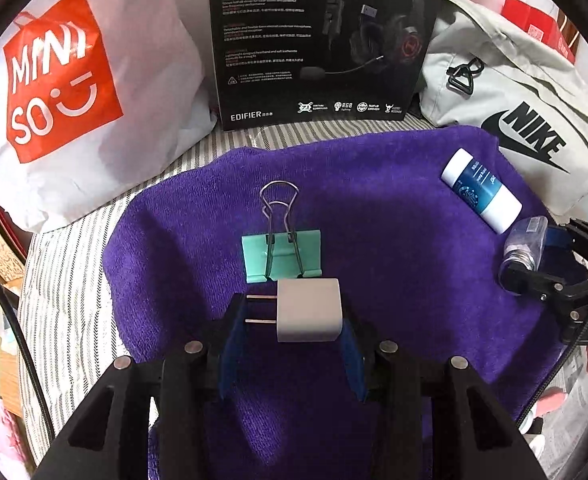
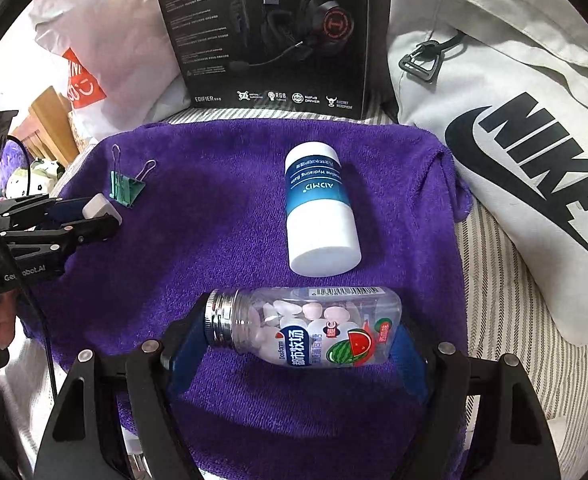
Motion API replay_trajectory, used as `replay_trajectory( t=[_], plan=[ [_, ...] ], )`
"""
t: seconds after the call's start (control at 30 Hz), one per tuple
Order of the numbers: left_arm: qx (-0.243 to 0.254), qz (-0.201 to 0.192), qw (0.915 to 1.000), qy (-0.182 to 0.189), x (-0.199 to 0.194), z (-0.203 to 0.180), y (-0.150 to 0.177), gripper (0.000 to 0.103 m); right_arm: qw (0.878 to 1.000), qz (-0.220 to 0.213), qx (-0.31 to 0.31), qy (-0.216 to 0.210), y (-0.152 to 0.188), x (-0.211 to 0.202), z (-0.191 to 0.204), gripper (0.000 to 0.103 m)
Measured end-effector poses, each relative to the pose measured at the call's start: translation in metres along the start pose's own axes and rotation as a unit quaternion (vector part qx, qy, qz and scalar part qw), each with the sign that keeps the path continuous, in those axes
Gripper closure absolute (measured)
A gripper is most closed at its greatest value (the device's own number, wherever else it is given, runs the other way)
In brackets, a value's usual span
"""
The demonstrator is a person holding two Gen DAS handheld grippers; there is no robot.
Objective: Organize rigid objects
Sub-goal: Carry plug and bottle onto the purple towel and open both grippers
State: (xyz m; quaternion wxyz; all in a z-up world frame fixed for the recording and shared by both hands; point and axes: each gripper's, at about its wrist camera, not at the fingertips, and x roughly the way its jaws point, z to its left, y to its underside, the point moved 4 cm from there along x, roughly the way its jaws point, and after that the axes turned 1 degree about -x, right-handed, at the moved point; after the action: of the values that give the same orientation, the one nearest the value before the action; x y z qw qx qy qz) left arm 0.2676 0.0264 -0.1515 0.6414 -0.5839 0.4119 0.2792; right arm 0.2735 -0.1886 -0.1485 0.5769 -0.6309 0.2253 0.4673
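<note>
Plug, a small white cube with two flat metal prongs pointing left, sits pinched between the blue pads of the left gripper, just above a purple towel. Touching or just beyond it lies a mint-green binder clip with wire handles, near the towel's middle in the left view and toward its left edge in the right view. The right gripper clamps a clear plastic bottle sideways between its pads; the bottle has a ribbed silver cap, a watermelon label and pale tablets inside, and is held low over the towel's right half. Just beyond it a white cylinder with a blue band lies on its side, toward the towel's far right corner.

The towel is thick, fuzzy terry cloth, spread over a grey-and-white striped sheet. Along the far edge stands a black headset box, glossy and printed with small text. Left of it slumps a white plastic bag with a red logo; right of it rests a pale grey fabric bag with bold black lettering and a black buckle.
</note>
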Motion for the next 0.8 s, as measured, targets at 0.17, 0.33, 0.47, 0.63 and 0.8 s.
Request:
replay_trajectory(
  t=[0.17, 0.33, 0.47, 0.63, 0.8],
  plan=[
    [0.004, 0.001, 1.0, -0.003, 0.002, -0.001, 0.0, 0.061, 1.0, -0.001, -0.005, 0.004, 0.001, 0.002, 0.0, 0.022],
    [0.003, 0.001, 0.9999, -0.011, 0.002, -0.003, 0.001, 0.061, 0.999, 0.003, -0.028, 0.016, 0.002, 0.005, 0.004, 0.021],
    [0.002, 0.004, 0.9999, -0.012, 0.0, -0.003, 0.004, 0.057, 0.999, 0.006, -0.032, 0.014, 0.003, 0.004, 0.003, 0.021],
    [0.001, 0.017, 0.9998, -0.012, -0.003, -0.006, 0.011, 0.044, 0.999, 0.02, -0.033, 0.01, 0.007, 0.002, 0.002, 0.021],
    [-0.001, 0.031, 0.9995, -0.009, -0.012, -0.01, 0.02, 0.043, 0.999, 0.025, -0.019, 0.007, 0.014, -0.006, 0.0, 0.021]
  ],
)
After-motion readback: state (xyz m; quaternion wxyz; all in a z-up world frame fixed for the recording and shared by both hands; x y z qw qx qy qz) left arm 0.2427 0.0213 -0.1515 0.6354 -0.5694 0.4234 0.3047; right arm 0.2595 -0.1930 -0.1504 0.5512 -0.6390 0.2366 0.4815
